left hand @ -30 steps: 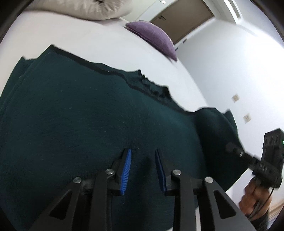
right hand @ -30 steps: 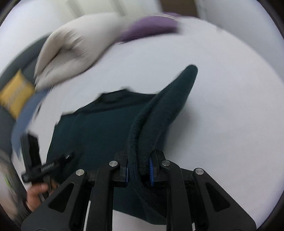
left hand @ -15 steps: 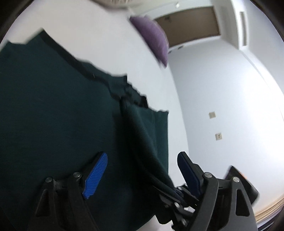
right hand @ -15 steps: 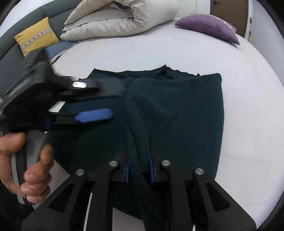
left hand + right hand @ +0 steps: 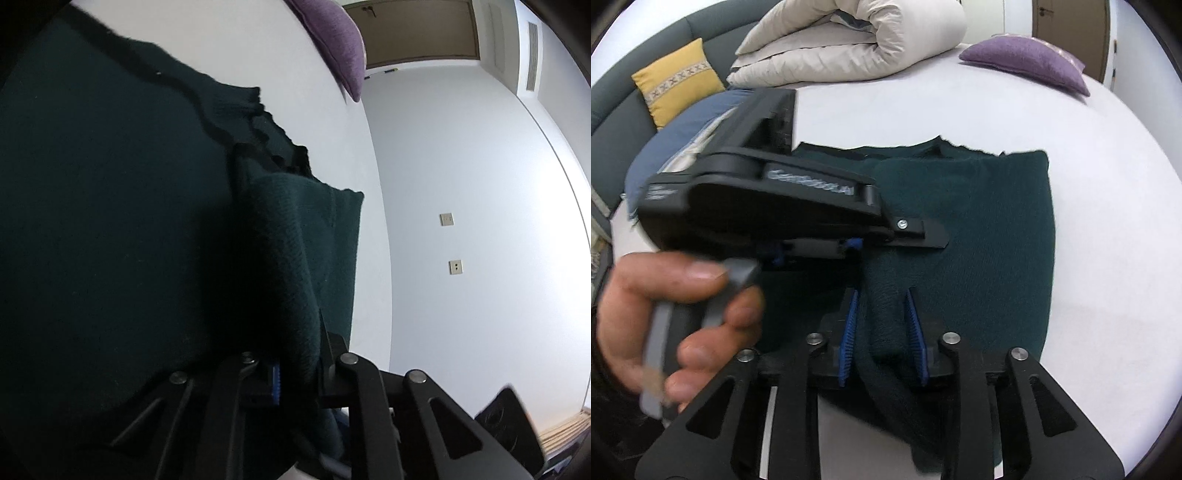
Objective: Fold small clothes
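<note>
A dark green knit sweater (image 5: 979, 229) lies flat on the white bed (image 5: 960, 110), its right side folded over the body. It also fills the left wrist view (image 5: 110, 221). My left gripper (image 5: 297, 369) is shut on the folded sleeve (image 5: 291, 258) of the sweater; it also shows from the side in the right wrist view (image 5: 849, 243). My right gripper (image 5: 882, 332) has its jaws parted around the same sleeve (image 5: 882, 314), with gaps on both sides of the cloth.
A rolled beige duvet (image 5: 849, 44), a yellow cushion (image 5: 676, 81) and blue cloth (image 5: 683, 125) lie at the back left. A purple pillow (image 5: 1027, 62) sits at the back right, before a brown door (image 5: 413, 33). The bed's edge runs near the white wall (image 5: 461, 221).
My left gripper swung right, opened wide, then closed on the folded sleeve. My right gripper laid the sleeve over the sweater and has opened its jaws.
</note>
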The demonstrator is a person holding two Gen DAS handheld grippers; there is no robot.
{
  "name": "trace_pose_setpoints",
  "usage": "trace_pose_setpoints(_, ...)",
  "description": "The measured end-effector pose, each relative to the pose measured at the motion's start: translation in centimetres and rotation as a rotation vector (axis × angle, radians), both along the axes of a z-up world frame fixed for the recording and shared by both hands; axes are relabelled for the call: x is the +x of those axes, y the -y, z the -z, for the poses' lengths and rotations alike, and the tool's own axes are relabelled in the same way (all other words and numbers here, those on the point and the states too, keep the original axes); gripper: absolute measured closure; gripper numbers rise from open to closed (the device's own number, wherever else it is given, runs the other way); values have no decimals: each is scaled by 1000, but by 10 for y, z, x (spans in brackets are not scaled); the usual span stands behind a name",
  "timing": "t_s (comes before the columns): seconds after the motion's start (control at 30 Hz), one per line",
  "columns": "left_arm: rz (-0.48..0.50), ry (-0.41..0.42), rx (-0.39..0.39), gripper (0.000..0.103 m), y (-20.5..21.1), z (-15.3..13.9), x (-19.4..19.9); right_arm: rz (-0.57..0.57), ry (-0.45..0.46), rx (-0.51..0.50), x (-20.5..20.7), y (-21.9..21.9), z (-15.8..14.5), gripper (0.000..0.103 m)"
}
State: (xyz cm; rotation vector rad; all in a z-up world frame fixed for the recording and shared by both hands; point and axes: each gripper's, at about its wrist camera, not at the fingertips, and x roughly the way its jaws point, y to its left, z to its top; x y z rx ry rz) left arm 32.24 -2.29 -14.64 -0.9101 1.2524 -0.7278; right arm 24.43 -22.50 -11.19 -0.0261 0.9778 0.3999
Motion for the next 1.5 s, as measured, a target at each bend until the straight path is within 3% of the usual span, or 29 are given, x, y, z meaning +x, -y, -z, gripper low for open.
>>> trace_pose_setpoints(0.13, -1, 19, -3, 90, -11, -7, -2, -6, 40, 147, -35, 30, -19, 76)
trace_pose_setpoints(0.23, -3, 34, -3, 90, -19, -13, -3, 90, 72, 247, -41, 65, -28, 76)
trace_pose_setpoints(0.43, -41, 66, 20, 90, -62, -31, 3, 229, 53, 247, -24, 93, -12, 74)
trace_pose_setpoints(0.63, -77, 84, 76, 90, -115, -41, 10, 118, 0, 232, -10, 42, 19, 74)
trace_pose_setpoints(0.83, -138, 69, 97, 90, -164, -35, 15, 19, 2, 223, -14, -12, 26, 74)
trace_pose_setpoints(1.27, -177, 50, 100, 90, -192, -20, 19, -87, -48, 186, -23, -74, 45, 74)
trace_pose_setpoints(1.4, -172, 28, 158, 87, -198, -7, 3, -95, -66, 150, -28, -85, 59, 74)
trace_pose_setpoints(1.5, -233, 30, 104, 84, -207, -3, -5, -82, -82, 191, -24, -80, 65, 74)
